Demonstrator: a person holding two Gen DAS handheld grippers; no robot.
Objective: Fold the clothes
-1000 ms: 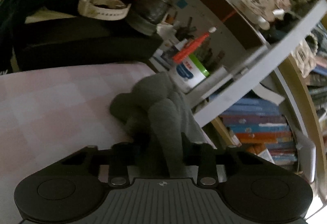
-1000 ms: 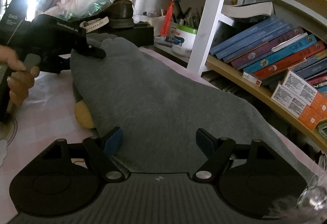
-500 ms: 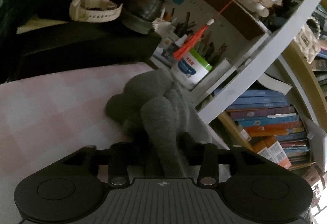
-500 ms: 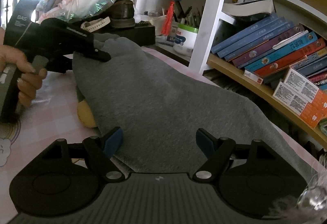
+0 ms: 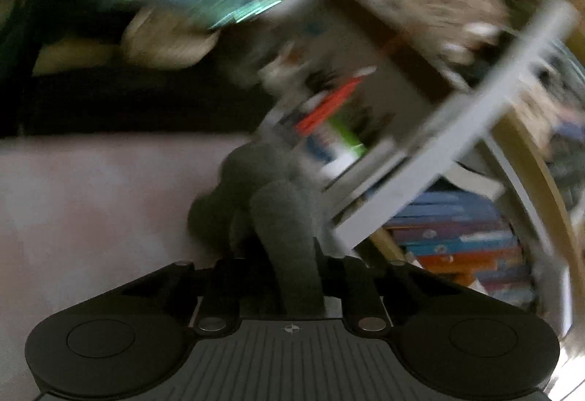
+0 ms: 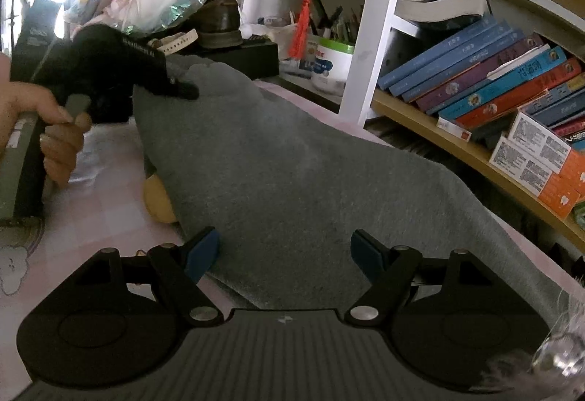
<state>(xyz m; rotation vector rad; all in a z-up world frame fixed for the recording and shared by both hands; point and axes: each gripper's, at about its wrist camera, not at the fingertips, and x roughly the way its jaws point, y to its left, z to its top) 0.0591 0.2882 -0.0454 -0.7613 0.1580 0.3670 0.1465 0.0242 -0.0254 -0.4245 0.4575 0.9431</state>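
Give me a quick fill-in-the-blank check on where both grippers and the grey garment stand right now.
1. The left gripper is shut on the ____ garment.
2. The right gripper has its jaws ____.
3. The books stand on a shelf to the ____ of the garment in the right wrist view.

Missing: grey; open; right

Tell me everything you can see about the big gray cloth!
The gray garment looks like soft, thick knit. It lies spread over the pink checked table, beside the bookshelf. The left gripper is shut on its bunched far end. The right gripper stands open over its near edge. Something yellow peeks from underneath.
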